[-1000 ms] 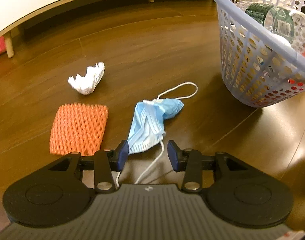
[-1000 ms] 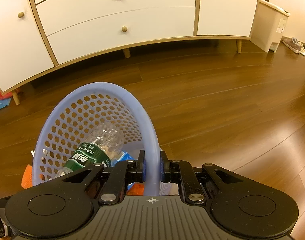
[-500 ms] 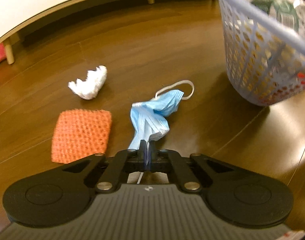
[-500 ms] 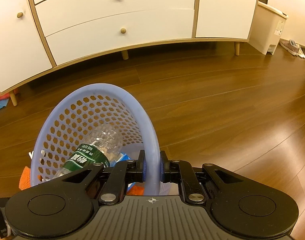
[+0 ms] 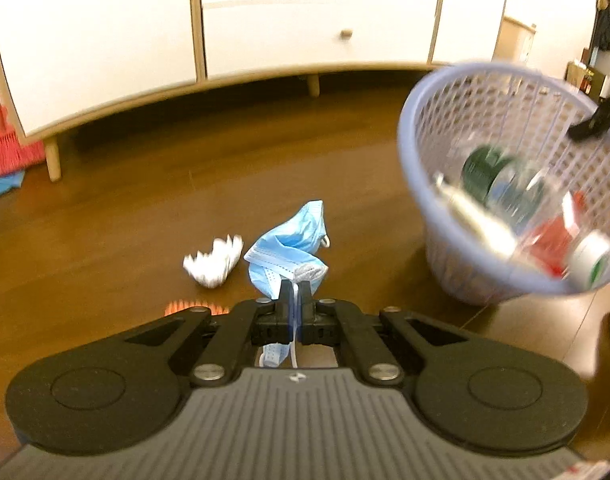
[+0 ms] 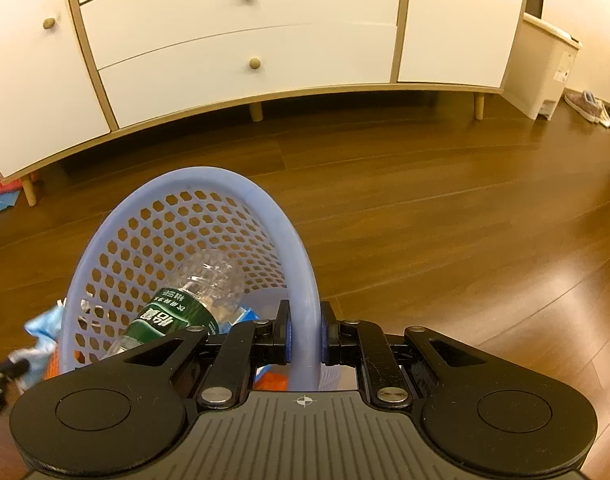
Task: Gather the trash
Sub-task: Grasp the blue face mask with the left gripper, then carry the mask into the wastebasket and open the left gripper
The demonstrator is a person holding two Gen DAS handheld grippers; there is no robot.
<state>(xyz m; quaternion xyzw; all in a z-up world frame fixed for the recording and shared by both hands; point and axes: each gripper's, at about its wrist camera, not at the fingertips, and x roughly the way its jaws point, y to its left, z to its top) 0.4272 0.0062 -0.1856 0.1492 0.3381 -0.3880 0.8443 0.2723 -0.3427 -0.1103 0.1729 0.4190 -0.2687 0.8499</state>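
Holding item: blue face mask [image 5: 291,242], pinched in my left gripper [image 5: 292,294], bunched ahead of the fingertips. Destination: lavender basket [image 5: 425,184], lying to the mask's right, its rim clamped by my right gripper [image 6: 303,330]. Judged next: carry rightward over the rim.

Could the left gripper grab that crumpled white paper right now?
Probably not yet: the left gripper is shut on the blue face mask. The white paper lies close by on open floor, with nothing between.
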